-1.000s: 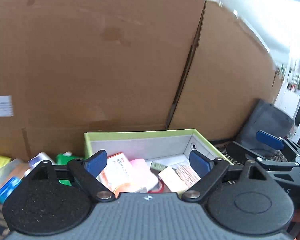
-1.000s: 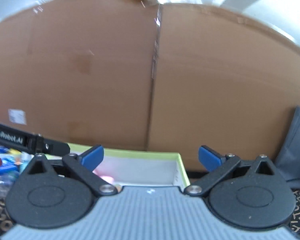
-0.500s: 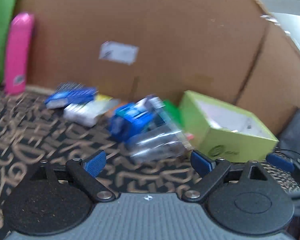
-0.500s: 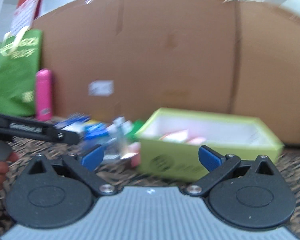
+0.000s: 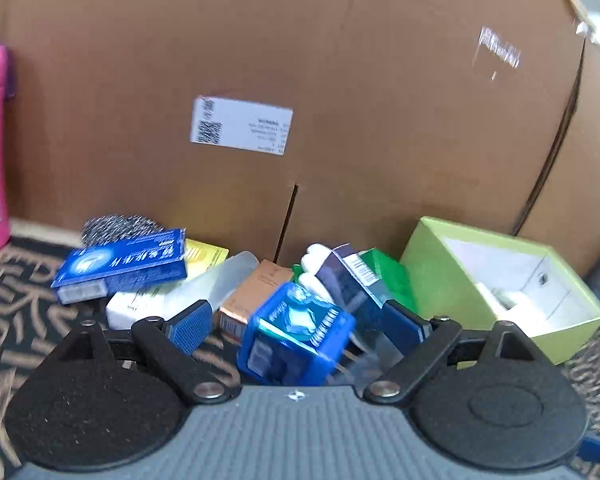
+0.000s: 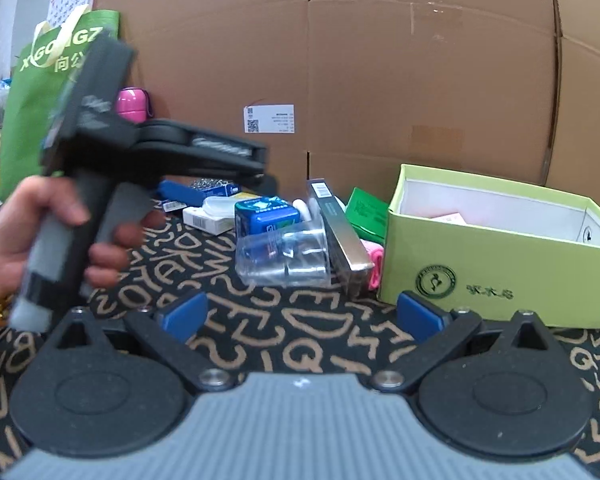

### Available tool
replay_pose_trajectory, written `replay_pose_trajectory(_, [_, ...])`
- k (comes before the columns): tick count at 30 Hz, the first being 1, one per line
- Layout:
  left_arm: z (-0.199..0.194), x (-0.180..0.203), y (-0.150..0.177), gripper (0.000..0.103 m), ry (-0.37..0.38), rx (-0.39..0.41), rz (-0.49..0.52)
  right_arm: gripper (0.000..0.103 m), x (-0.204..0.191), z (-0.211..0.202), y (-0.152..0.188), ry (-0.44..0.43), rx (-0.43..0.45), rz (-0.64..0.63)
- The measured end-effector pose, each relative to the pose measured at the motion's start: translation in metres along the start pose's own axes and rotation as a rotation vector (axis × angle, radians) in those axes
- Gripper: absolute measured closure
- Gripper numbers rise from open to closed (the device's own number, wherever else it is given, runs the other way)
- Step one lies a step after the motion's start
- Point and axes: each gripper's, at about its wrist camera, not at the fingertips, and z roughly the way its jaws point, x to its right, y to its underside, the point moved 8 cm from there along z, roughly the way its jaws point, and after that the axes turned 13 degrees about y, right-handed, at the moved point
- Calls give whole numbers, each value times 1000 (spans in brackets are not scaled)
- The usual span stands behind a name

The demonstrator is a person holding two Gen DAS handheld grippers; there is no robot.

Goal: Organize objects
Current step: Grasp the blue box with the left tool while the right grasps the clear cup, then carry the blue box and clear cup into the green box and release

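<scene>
Crowding is posing the main risk: the left gripper, jaws standing apart around the blue box, could be knocking the clear plastic pack or dark slim carton aside. That glossy, tilted cube (white-teal label on top) is sitting mid-carpet, left of the green box. Right gripper is hovering spread and empty.

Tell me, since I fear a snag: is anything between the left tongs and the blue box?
Nothing visible: the left tongs are open with the blue box right between the fingers. The clear plastic pack lies beside it.
</scene>
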Motion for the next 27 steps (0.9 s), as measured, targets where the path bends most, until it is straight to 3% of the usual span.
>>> replay_pose_trajectory(3, [17, -4, 6, 10, 18, -74, 39, 0, -10, 20, -5, 14, -6, -37])
replay_pose_trajectory(4, [18, -5, 8, 14, 28, -87, 54, 0, -15, 28, -7, 18, -7, -56])
replay_pose_trajectory(6, [15, -7, 13, 35, 63, -102, 84, 0, -23, 42, -8, 24, -17, -86])
replay_pose_trajectory(14, [-22, -15, 28, 36, 88, -131, 83, 0, -51, 90, -11, 77, -23, -199])
replay_pose_trajectory(15, [-28, -15, 31, 36, 91, -135, 83, 6, -50, 92, -11, 85, -29, -200])
replay_pose_trajectory(16, [-34, -15, 33, 36, 85, -134, 84, 19, -48, 90, -10, 77, -34, -188])
replay_pose_trajectory(23, [-61, -3, 55, 36, 106, -153, 85, 20, -26, 55, 1, 42, -36, -101])
replay_pose_trajectory(27, [-58, 2, 58, 29, 90, -151, 90, 20, -15, 27, 5, 45, -15, -72])
